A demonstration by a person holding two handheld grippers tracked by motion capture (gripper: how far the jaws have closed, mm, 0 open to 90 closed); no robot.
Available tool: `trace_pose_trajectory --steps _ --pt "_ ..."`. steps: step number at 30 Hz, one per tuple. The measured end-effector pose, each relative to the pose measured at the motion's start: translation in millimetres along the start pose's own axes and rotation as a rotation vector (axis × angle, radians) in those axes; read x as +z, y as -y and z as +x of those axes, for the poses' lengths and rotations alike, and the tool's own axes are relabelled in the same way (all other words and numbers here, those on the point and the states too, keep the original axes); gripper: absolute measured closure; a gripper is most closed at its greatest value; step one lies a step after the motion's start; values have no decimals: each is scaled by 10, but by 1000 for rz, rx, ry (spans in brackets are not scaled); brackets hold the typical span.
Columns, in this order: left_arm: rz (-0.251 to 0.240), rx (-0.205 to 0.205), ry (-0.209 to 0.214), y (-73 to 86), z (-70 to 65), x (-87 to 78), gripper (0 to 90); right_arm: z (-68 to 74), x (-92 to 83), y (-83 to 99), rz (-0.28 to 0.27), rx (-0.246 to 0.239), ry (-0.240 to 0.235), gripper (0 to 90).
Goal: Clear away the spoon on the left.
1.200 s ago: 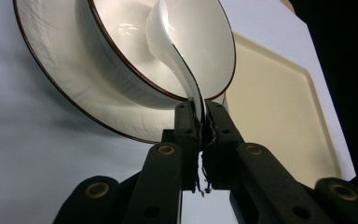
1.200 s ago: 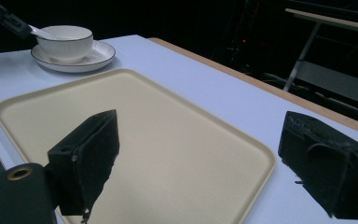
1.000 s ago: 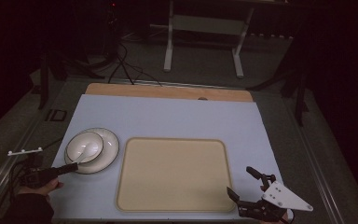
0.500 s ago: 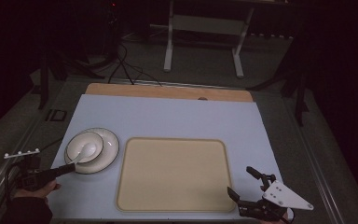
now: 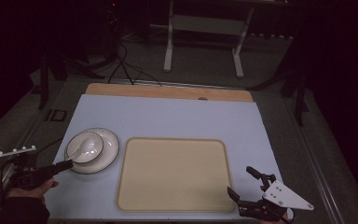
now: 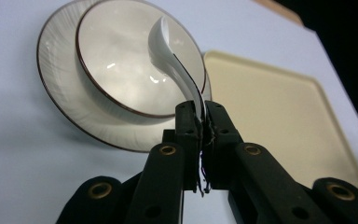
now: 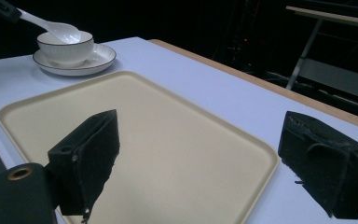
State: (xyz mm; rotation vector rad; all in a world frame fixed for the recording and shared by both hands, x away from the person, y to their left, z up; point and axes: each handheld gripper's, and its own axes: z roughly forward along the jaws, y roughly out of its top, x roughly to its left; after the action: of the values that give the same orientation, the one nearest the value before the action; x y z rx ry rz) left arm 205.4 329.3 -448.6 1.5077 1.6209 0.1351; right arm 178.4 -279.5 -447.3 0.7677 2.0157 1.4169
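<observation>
**Spoon gripped over the bowl, right tool waiting wide**

Here's the left gripper [image 6: 200, 122], jaws clamped tight on the handle of the white spoon [image 6: 172, 60]. The handle end is pinched right between the two black pads, and the spoon runs straight out ahead of the jaws, its scoop at the far end over the white bowl [image 6: 121, 70]. In the right gripper view you can see that scoop sitting at the bowl's rim level, handle angled up and away toward the gripper. Whether the scoop touches the bowl's inside, hard to say from here.

The bowl stands on a white saucer [image 6: 58, 84] with a dark rim line, directly in front of the left jaws. Off to the right of those jaws lies the beige tray [image 6: 284, 112], flat on the pale blue table [image 5: 177, 116], just beside the saucer.

Over to the right gripper [image 5: 249, 186]: jaws spread wide apart, nothing between them. It hovers at the tray's near right corner, its jaws angled toward the tray, with the bowl and spoon well apart from it, off beyond the tray's far left corner in its own view. A hand [image 5: 28, 189] in a dark sleeve carries the left tool at the table's near left edge.
</observation>
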Motion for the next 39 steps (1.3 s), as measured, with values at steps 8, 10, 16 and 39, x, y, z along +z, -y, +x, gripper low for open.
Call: trace_pose_trajectory --steps 8,10,16,39 --pt "-33 23 -12 -42 -138 -124 862 6 2 -4 -3 0 -2 125" --pt "-35 31 -10 -58 -169 -144 862 11 16 -3 -6 2 -6 125" --pt "-43 46 -27 -78 -280 -160 862 12 26 -6 -8 -1 -12 125" --pt "-54 127 2 -142 -809 -95 861 -6 79 -33 -26 5 -37 125"
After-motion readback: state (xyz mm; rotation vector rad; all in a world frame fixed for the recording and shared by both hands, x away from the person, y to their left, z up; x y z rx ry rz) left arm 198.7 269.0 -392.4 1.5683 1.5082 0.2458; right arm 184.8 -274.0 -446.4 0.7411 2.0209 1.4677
